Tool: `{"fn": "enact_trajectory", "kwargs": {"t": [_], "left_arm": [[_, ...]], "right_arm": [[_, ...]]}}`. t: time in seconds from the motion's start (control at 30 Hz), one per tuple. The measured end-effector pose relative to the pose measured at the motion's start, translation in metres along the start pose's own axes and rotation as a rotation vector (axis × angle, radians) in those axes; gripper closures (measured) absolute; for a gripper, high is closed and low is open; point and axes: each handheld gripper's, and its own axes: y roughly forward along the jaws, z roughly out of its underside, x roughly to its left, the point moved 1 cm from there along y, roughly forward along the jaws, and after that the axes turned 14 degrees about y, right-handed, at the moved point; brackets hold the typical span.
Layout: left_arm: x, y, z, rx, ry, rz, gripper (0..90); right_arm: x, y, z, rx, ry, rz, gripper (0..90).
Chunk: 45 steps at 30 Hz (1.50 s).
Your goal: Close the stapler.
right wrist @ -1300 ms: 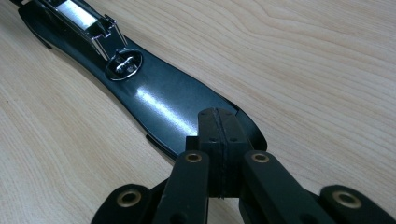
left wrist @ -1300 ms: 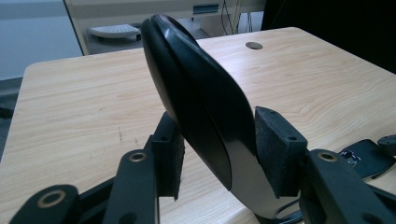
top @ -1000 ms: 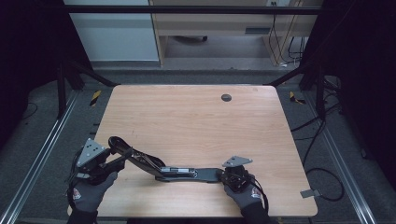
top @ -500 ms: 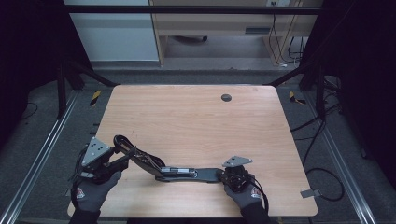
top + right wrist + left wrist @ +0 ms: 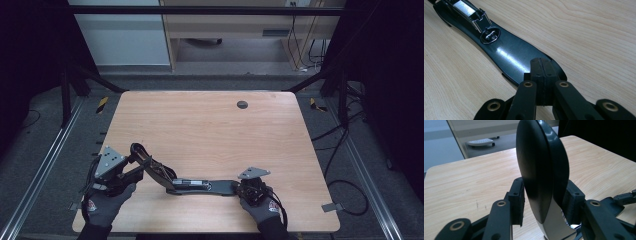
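**Opened black stapler held at both ends**

A black stapler (image 5: pixel 200 185) lies opened out low in the high view, near the front edge of the wooden desk (image 5: pixel 210 130). Its base runs flat toward lower right, its top arm (image 5: pixel 541 175) rises toward lower left. The left hand-held gripper (image 5: pixel 131 172) has just been closing, and its pads now sit against both sides of that raised arm. The right hand-held gripper (image 5: pixel 541 75) has its jaws pressed together, their tips resting on the glossy base end (image 5: pixel 511 57). The metal staple channel (image 5: pixel 469 11) shows in the upper left of the right gripper view.
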Motion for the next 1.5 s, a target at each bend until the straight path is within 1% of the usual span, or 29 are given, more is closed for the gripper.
{"fn": "enact_trajectory", "kwargs": {"t": [0.1, 0.2, 0.27, 0.33, 0.57, 0.93, 0.97, 1.03, 1.07, 1.1, 1.13, 1.17, 1.23, 1.27, 1.33, 1.5], "left_arm": [[-0.002, 0.001, -0.002, 0.000, 0.009, 0.003, 58.2], [-0.004, 0.002, -0.004, -0.001, 0.018, 0.004, 58.4], [-0.006, 0.003, -0.005, -0.006, 0.020, 0.006, 58.6], [-0.007, 0.003, -0.006, -0.007, 0.024, 0.008, 58.7], [-0.013, 0.006, -0.010, -0.015, 0.041, 0.014, 59.2], [-0.021, 0.010, -0.016, -0.010, 0.072, 0.005, 59.3], [-0.021, 0.010, -0.016, -0.009, 0.075, 0.005, 59.4], [-0.023, 0.010, -0.016, -0.008, 0.071, 0.005, 59.4], [-0.023, 0.011, -0.017, -0.009, 0.078, 0.004, 59.3], [-0.024, 0.011, -0.017, -0.008, 0.075, 0.004, 59.4], [-0.025, 0.011, -0.018, -0.007, 0.080, 0.004, 59.3], [-0.025, 0.012, -0.018, -0.008, 0.087, 0.003, 59.3], [-0.027, 0.013, -0.019, -0.009, 0.091, 0.001, 59.3], [-0.028, 0.013, -0.020, -0.007, 0.099, 0.001, 59.2], [-0.029, 0.014, -0.021, -0.008, 0.100, 0.001, 59.2], [-0.033, 0.016, -0.023, -0.005, 0.123, 0.001, 59.0]], "right_arm": [[0.000, 0.000, 0.000, 0.001, 0.004, -0.002, 90.0], [0.000, 0.000, 0.000, -0.001, -0.005, 0.000, 90.0], [0.000, 0.000, 0.000, 0.001, 0.000, -0.001, 90.0], [0.000, 0.000, 0.000, -0.001, -0.006, 0.001, 90.0], [0.000, 0.000, 0.000, -0.001, -0.004, -0.001, 90.0], [0.000, 0.000, 0.000, -0.002, -0.007, 0.001, 90.0], [0.000, 0.000, 0.000, 0.001, 0.001, -0.002, 90.0], [0.000, 0.000, 0.000, 0.001, 0.000, -0.002, 90.0], [0.000, 0.000, 0.000, -0.001, -0.006, -0.001, 90.0], [0.000, 0.000, 0.000, 0.000, 0.000, -0.002, 90.0], [0.000, 0.000, 0.000, -0.002, -0.006, -0.001, 90.0], [0.000, 0.000, 0.000, 0.000, 0.001, -0.002, 90.0], [0.000, 0.000, 0.000, -0.002, -0.007, 0.001, 90.0], [0.000, 0.000, 0.000, -0.002, -0.007, 0.001, 90.0], [0.000, 0.000, 0.000, -0.002, -0.008, 0.001, 90.0], [0.000, 0.000, 0.000, -0.002, -0.009, 0.000, 90.0]]}}
